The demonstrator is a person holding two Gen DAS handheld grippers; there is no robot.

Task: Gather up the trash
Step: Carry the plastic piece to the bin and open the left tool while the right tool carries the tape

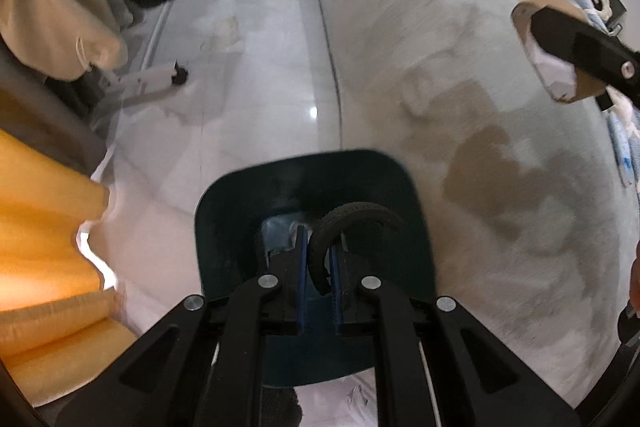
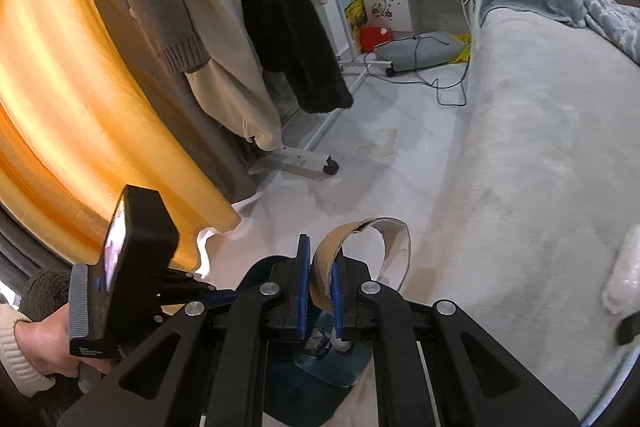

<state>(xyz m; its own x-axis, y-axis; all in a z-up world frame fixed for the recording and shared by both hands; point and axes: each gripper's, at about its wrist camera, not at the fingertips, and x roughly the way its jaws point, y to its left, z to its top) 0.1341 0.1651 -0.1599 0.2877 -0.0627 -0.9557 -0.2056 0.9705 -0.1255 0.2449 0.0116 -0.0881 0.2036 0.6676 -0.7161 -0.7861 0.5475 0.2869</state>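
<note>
A: Bedroom floor, pale glossy tile, grey fleece bedspread (image 1: 500, 107) filling the right of the left wrist view, orange curtain (image 1: 44, 219) at left. What's the left gripper (image 1: 322, 259) doing?

B: Clenched on a curved black rubbery strip (image 1: 352, 223), looks like a tyre-like scrap, pinched near one end so the arc sticks up past the blue pads. Dark teal trash bin (image 1: 224, 227) sits directly below it, opening up. My read: held there so it falls straight in.

A: Other gripper visible there?

B: Yes, upper right, over the bedspread, carrying a cardboard ring (image 1: 548, 47).

A: Right wrist view?

B: Same room: coats (image 2: 288, 27) on a wheeled rack, white desk at the back, cable across the floor. Right gripper (image 2: 321, 287) is clamped on that ring, a torn cardboard tape-roll core (image 2: 368, 247), gripped through its wall. Bin (image 2: 328, 367) shows under the fingers, some scraps already at the bottom, can't tell what.

A: Left hand?

B: Lower left, hand (image 2: 40, 347) in a cream knit cuff around the handle.

A: Stage?

B: Both pieces picked, neither dropped yet. Stain on the tile (image 2: 380, 143) untouched.
</note>
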